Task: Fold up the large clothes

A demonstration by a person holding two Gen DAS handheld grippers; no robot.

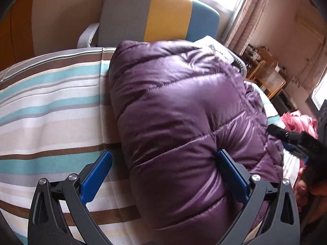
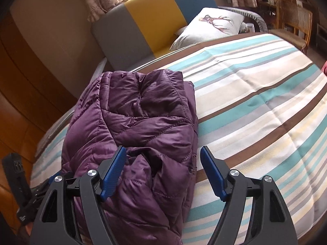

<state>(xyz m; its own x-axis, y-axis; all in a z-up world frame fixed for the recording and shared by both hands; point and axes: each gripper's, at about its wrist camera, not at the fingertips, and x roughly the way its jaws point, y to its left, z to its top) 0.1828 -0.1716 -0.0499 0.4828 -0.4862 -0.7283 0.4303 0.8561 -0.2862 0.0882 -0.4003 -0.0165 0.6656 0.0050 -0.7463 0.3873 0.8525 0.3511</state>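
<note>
Both claws (image 1: 163, 175) (image 2: 161, 171) tilted down, splayed.

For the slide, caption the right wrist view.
Open right gripper poised over a folded purple puffer jacket on a striped bedspread.

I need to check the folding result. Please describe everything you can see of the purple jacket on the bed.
The purple jacket is a glossy, quilted puffer with stitched seams, puffy and creased. It is folded into a thick bundle and lies on the striped bedspread, near the bed's edge. The left gripper is open around its near end, one blue finger against the fabric. The right gripper is open over its other side, not clamping it.
</note>
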